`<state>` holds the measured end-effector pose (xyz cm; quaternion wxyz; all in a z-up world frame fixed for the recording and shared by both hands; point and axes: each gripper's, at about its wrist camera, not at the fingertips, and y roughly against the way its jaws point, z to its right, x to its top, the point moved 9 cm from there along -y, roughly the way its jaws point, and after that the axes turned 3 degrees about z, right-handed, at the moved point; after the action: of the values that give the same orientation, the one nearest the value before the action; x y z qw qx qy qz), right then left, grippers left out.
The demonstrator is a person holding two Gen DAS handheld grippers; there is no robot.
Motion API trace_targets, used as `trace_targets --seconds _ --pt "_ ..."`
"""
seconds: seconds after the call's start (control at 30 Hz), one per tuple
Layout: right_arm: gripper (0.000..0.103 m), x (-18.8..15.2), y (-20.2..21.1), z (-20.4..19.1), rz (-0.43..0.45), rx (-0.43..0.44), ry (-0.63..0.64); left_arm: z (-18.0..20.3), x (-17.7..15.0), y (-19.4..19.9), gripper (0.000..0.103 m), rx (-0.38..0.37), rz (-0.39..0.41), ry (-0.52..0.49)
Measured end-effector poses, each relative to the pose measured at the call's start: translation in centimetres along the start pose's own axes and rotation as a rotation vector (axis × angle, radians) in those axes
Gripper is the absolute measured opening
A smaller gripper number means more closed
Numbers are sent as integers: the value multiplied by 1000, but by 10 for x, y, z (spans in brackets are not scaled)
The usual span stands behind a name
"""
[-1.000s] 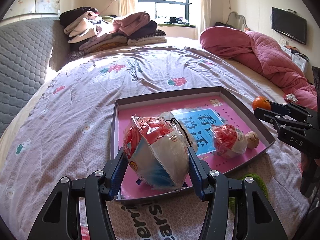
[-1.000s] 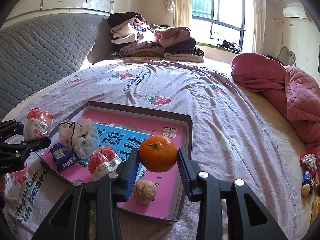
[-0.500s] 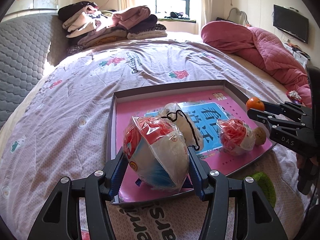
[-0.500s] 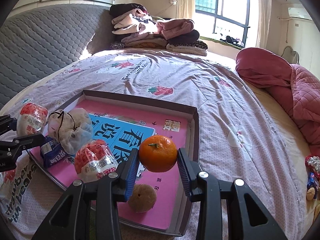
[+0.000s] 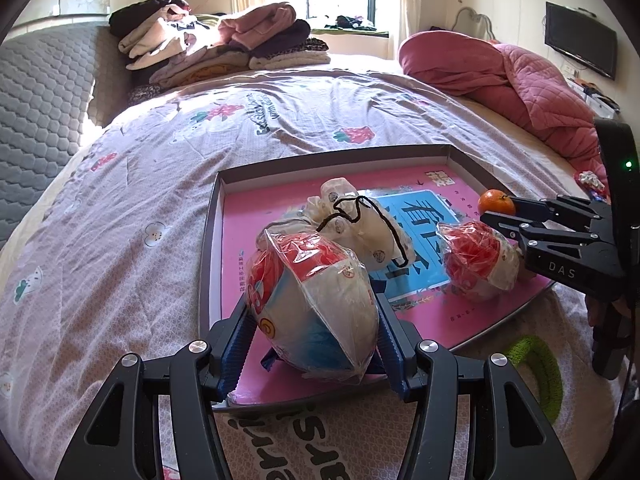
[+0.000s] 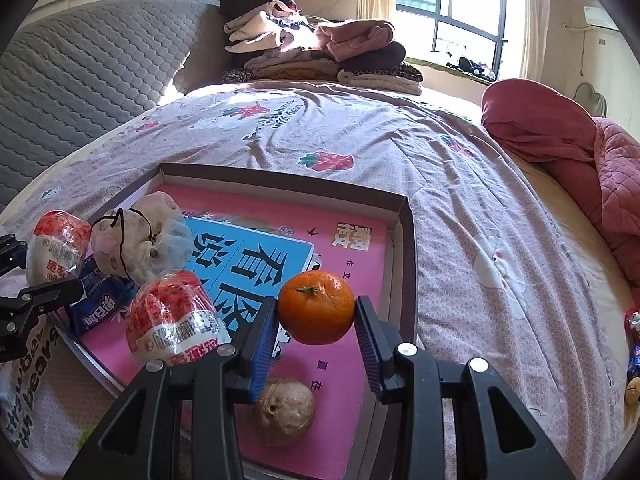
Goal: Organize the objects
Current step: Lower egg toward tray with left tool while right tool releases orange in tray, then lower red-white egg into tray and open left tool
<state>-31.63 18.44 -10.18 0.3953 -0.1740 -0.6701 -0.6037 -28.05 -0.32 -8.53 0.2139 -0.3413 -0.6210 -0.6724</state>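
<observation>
Both tongs are clamped on food. Left tongs (image 5: pixel 312 328) squeeze a round snack in clear plastic wrap with red and blue print (image 5: pixel 312 304), held over the near corner of a shallow grey box lid with a pink and blue paper inside (image 5: pixel 212 240). Right tongs (image 6: pixel 316 320) pinch a small round orange fruit with a green stem (image 6: pixel 316 307), held over the right side of the same lid. Under the fruit, a bumpy brown walnut (image 6: pixel 285 406) lies on the pink paper. Beside it sits a second wrapped red and white snack (image 6: pixel 172 316). Farther in lie a cream cloth pouch with a black string (image 6: pixel 140 244) and a small blue packet (image 6: pixel 94 300). Everything rests on a bed with a pale purple strawberry sheet (image 6: pixel 360 148). Farther back are a pile of folded clothes (image 6: pixel 320 52) and a pink quilted blanket (image 6: pixel 568 140).
</observation>
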Motion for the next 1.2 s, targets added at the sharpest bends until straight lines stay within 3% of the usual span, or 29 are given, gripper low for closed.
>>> trace_targets --seconds 0.77,1.2 --pt "39 -7 -7 2 -40 -17 -1 -1 -5 -6 59 -28 -28 25" --pt "45 -2 1 8 -35 -40 -13 -8 -3 -4 59 -21 -23 45"
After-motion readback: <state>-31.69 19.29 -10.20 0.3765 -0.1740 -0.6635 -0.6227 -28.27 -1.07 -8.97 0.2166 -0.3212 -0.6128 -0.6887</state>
